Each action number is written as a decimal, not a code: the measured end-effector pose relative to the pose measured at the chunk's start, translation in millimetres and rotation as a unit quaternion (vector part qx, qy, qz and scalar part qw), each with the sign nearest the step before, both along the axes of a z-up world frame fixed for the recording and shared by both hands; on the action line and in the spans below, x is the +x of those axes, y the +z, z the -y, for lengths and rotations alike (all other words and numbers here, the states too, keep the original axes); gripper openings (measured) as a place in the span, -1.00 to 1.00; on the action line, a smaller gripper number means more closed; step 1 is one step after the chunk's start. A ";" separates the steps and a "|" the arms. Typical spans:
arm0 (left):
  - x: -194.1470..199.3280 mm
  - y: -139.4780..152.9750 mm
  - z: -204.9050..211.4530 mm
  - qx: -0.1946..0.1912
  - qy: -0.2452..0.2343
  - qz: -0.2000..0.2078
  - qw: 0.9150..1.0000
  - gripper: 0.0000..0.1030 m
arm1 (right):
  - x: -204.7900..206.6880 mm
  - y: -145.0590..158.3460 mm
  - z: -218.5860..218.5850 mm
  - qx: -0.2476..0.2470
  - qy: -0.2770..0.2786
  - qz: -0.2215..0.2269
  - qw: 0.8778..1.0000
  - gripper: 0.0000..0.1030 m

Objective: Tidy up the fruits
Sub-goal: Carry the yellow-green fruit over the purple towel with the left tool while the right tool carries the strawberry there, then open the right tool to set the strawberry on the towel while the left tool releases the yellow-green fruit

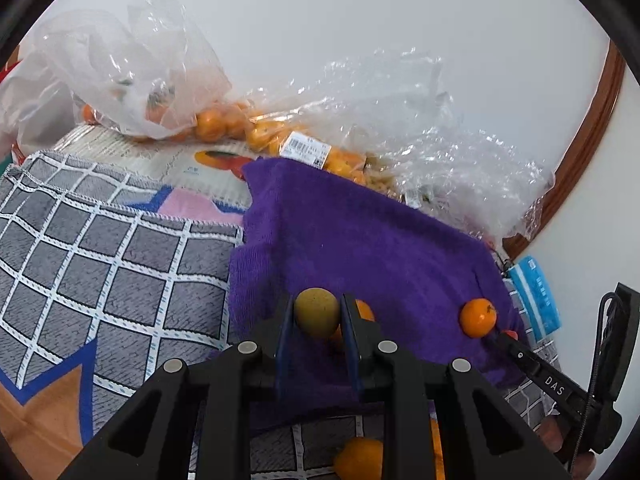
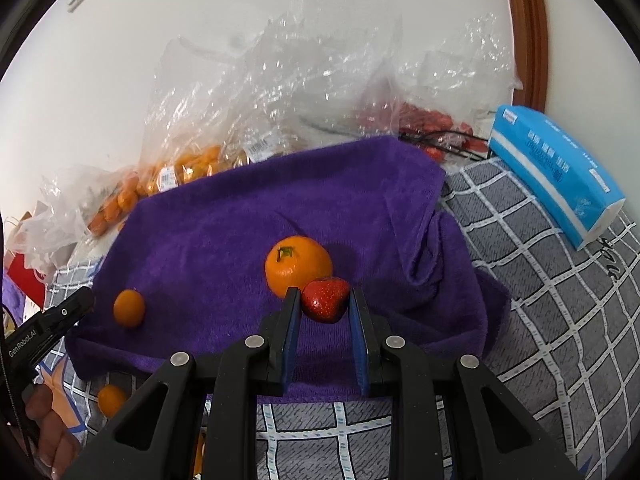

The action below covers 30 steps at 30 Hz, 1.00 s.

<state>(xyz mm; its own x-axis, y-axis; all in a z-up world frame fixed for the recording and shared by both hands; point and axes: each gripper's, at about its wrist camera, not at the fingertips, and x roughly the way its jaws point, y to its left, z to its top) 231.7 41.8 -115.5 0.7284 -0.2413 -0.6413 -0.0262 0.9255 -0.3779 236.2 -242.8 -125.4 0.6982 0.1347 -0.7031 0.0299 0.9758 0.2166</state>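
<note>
My left gripper (image 1: 317, 316) is shut on a round yellow-green fruit (image 1: 316, 317) and holds it over the purple towel (image 1: 352, 240). A small orange fruit (image 1: 365, 310) lies just behind the right finger. A mandarin (image 1: 477, 317) sits on the towel to the right. My right gripper (image 2: 325, 304) is shut on a red strawberry (image 2: 325, 299), held over the purple towel (image 2: 248, 216) right in front of a mandarin with a green stem (image 2: 298, 266). A small orange fruit (image 2: 129, 308) lies on the towel to the left.
Clear plastic bags of small oranges (image 1: 224, 122) and other fruit (image 2: 424, 120) stand along the wall behind the towel. A blue tissue pack (image 2: 556, 168) lies at the right. A grey checked cloth (image 1: 100, 248) covers the surface. Another orange (image 1: 360, 458) lies near the front edge.
</note>
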 end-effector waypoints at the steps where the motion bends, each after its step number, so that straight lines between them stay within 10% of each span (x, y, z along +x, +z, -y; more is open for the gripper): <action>1: 0.0 -0.2 0.9 0.003 -0.001 0.000 1.000 -0.56 | 0.3 -1.0 -0.5 -0.001 -0.001 -0.002 1.000 -0.53; 15: 3.0 -3.0 5.3 0.020 -0.002 0.001 1.000 -0.56 | 1.0 -4.5 -9.4 -0.033 0.004 -0.001 0.999 -0.52; 30: 2.6 -3.6 6.6 0.025 -0.001 0.003 1.000 -0.56 | -3.5 -0.3 -0.8 -0.005 -0.011 0.016 1.000 -0.06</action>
<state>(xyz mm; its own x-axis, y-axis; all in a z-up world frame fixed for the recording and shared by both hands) 234.2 35.2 -119.1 0.7323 -0.2105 -0.6476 -0.0216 0.9434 -0.3310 232.7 -241.9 -125.7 0.7237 0.1119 -0.6810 0.0451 0.9770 0.2084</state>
